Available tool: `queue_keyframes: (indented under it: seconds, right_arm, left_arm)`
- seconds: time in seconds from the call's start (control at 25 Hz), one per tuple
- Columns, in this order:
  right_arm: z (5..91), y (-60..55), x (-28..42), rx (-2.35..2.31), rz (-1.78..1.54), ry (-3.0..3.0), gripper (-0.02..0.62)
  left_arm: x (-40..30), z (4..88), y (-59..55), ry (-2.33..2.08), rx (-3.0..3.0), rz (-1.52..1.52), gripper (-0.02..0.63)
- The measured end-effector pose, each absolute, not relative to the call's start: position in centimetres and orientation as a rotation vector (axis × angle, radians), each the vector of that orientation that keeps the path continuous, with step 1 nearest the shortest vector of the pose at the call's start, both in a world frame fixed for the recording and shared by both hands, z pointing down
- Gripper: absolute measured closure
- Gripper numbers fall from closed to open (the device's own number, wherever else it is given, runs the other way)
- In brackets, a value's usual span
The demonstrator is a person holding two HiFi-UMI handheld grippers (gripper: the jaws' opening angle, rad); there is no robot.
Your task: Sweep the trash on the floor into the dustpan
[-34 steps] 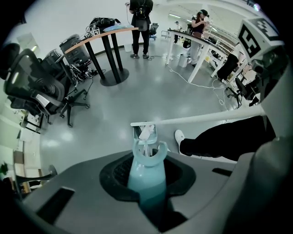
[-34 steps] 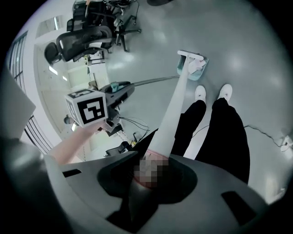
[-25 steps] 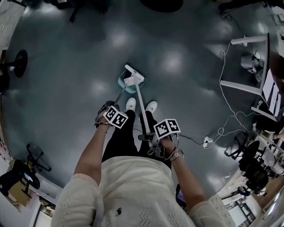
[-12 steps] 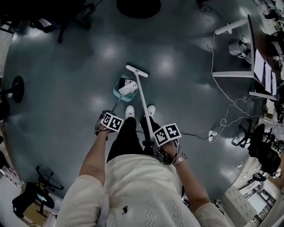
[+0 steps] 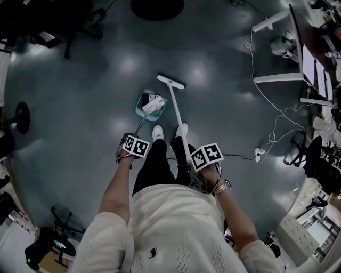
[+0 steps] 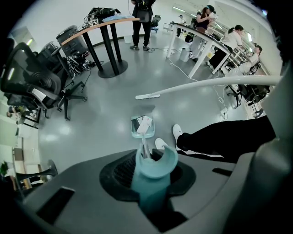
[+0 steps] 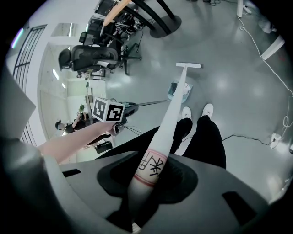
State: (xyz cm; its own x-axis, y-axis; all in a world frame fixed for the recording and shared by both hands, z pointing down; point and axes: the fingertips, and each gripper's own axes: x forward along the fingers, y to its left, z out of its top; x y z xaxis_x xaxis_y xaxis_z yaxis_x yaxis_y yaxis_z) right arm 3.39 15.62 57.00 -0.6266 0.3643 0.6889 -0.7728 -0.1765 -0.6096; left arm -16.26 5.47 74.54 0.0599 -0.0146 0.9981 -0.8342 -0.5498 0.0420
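A teal dustpan (image 5: 151, 103) (image 6: 142, 127) rests on the grey floor just ahead of my shoes, with white paper trash (image 5: 154, 105) (image 6: 144, 124) lying in it. My left gripper (image 5: 129, 151) (image 6: 153, 178) is shut on the dustpan's teal handle (image 6: 152, 176). A white broom (image 5: 177, 118) (image 7: 176, 103) stands to the right of the pan, its head (image 5: 170, 81) (image 7: 188, 65) on the floor just beyond it. My right gripper (image 5: 200, 168) (image 7: 146, 183) is shut on the broom's handle.
White desks (image 5: 277, 42) with trailing cables (image 5: 266, 133) stand at the right. Office chairs (image 5: 58, 32) and a round table base (image 5: 157, 8) sit at the far side. People stand at desks in the distance (image 6: 215, 23).
The broom head has moved from over the dustpan to beyond and right of it. The white trash now lies inside the pan. Both grippers keep their holds.
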Motion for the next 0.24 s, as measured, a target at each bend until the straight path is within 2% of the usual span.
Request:
queue_keyframes:
  seconds: [0.24]
  right_arm:
    - [57.39, 16.08, 3.00, 0.515, 1.908, -1.303, 0.463]
  left_arm:
    - [-17.06, 74.72, 5.44, -0.863, 1.687, 1.571, 0.514]
